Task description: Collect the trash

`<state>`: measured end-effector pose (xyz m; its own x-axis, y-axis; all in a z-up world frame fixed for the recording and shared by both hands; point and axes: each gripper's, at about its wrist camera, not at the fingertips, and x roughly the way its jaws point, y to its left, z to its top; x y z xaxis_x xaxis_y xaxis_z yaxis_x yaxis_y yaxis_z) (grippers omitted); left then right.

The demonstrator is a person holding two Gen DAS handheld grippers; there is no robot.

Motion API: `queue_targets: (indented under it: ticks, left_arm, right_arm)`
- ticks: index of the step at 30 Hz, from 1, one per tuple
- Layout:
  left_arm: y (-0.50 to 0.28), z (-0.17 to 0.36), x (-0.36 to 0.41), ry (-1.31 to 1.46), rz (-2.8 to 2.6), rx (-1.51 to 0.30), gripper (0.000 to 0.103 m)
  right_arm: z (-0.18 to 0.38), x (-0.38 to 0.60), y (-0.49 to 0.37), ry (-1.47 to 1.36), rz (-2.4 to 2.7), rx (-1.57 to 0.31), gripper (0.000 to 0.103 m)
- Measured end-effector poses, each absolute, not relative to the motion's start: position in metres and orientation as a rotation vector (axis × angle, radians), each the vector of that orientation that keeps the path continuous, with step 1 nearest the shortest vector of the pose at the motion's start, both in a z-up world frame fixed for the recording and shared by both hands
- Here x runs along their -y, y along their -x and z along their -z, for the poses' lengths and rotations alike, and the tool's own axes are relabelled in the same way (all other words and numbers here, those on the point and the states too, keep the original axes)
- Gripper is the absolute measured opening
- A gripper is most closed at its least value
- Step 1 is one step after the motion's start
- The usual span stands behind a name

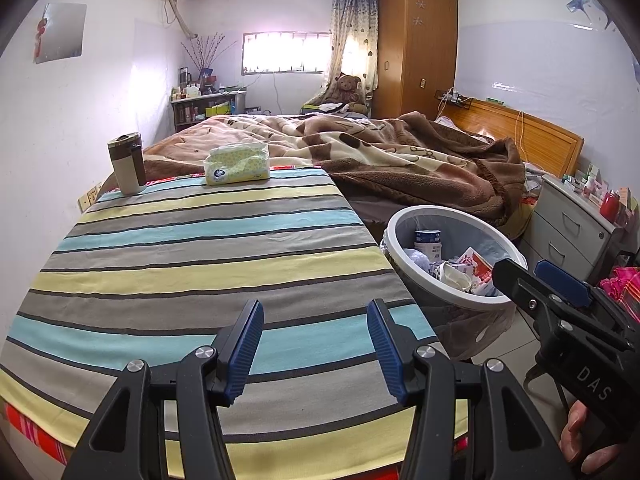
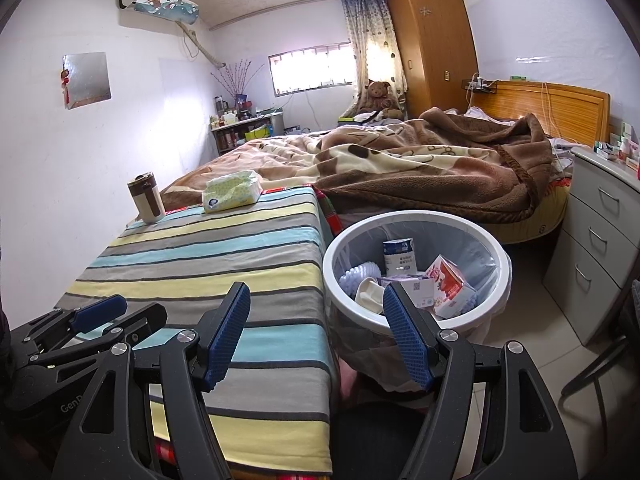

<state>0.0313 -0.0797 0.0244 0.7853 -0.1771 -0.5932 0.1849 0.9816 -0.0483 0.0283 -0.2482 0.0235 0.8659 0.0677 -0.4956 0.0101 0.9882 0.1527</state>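
Two black handheld grippers with blue ribbed pads, each held by a person. The left gripper [image 1: 316, 344] points forward and slightly downward, its two fingers parted with a clear gap and nothing between them. The right gripper [image 2: 316, 334] sits beside it at about the same downward tilt, its fingers spread wider, also with nothing held. Seen from the left camera, the right gripper reaches in from the lower right, and part of the person's right hand [image 1: 580, 440] wraps its handle, fingers curled around the grip. Seen from the right camera, the left gripper lies low at the left edge, fingers apart.
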Motion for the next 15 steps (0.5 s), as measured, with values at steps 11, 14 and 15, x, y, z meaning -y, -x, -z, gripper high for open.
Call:
queue_targets:
  ticks: [11,14,15]
  left_arm:
    - [-0.0315,-0.0253,0.0785,-0.011,0.194,-0.636,0.054]
    - [-0.0315,-0.0256,0.0784,-0.011,0.194,-0.636,0.054]
    - [-0.0316,-0.0253,0.0784,-0.011,0.194,-0.637,0.054]
  right_arm:
    - [-0.0263,0.2474,-0.0281,-0.146,-0.034,-0.524,0.071]
    - [-0.0263,0.2474,-0.0282,-0.146,-0.034,-0.524,0.071]
    - [-0.0266,0.2475,-0.0279,-0.146,-0.034,-0.524,0.071]
